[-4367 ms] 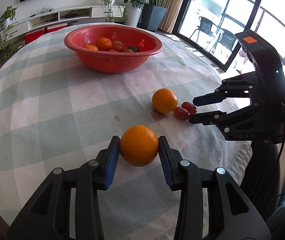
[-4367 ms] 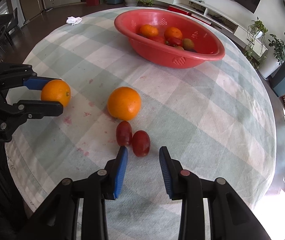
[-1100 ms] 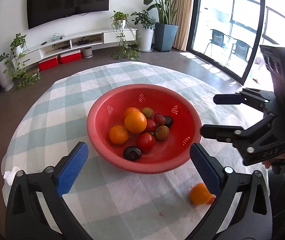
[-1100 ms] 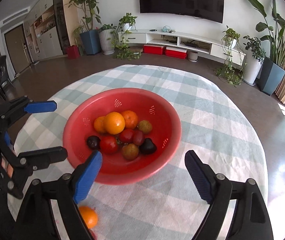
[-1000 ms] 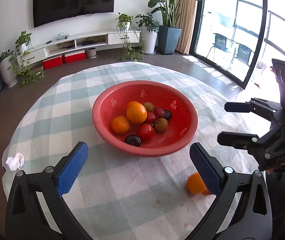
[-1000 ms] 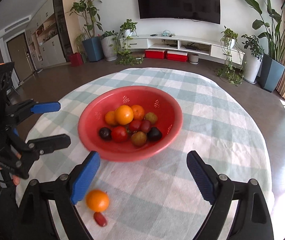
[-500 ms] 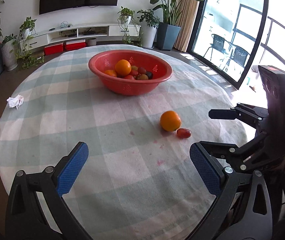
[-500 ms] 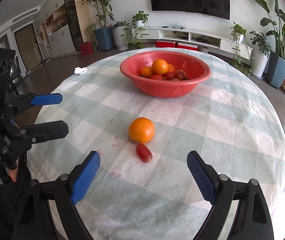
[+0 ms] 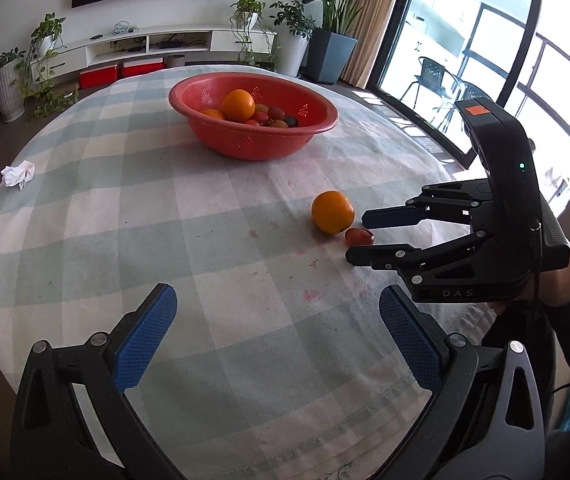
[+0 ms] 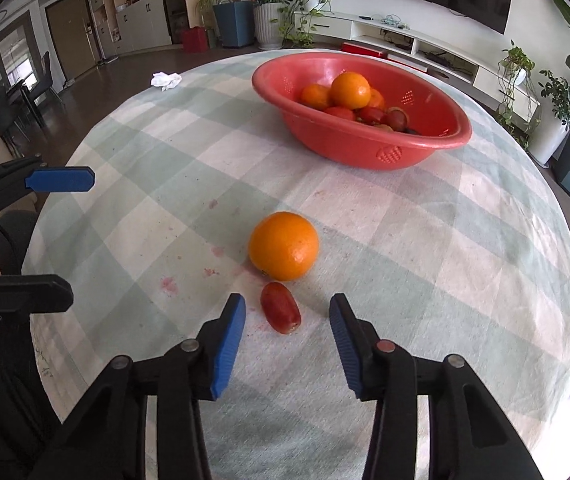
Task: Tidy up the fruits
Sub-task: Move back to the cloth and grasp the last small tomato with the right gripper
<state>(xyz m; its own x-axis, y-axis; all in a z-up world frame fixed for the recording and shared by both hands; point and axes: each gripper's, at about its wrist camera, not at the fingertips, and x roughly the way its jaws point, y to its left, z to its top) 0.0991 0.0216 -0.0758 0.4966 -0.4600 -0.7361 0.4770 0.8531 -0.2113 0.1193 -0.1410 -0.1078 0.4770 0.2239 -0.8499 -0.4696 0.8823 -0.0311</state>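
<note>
A red basket [image 9: 317,128] [image 10: 385,156] with oranges and several small fruits stands at the far side of the round checked table. An orange [image 9: 332,212] [image 10: 284,246] and a small red oblong fruit [image 9: 359,236] [image 10: 280,313] lie together on the cloth. My right gripper [image 10: 287,334] [image 9: 359,236] is open and low over the table, with the red fruit just ahead between its fingertips. My left gripper [image 9: 277,334] is wide open and empty near the table's front edge; it also shows in the right wrist view [image 10: 69,232].
A crumpled white tissue [image 9: 18,173] [image 10: 166,79] lies near the table's left edge. Pink stains mark the cloth around the loose fruit. Plants, a TV shelf and glass doors stand beyond the table.
Both grippers have come back from above the basket to the near side of the table. The right gripper has dropped low, narrowed its opening, and closed in on the red fruit.
</note>
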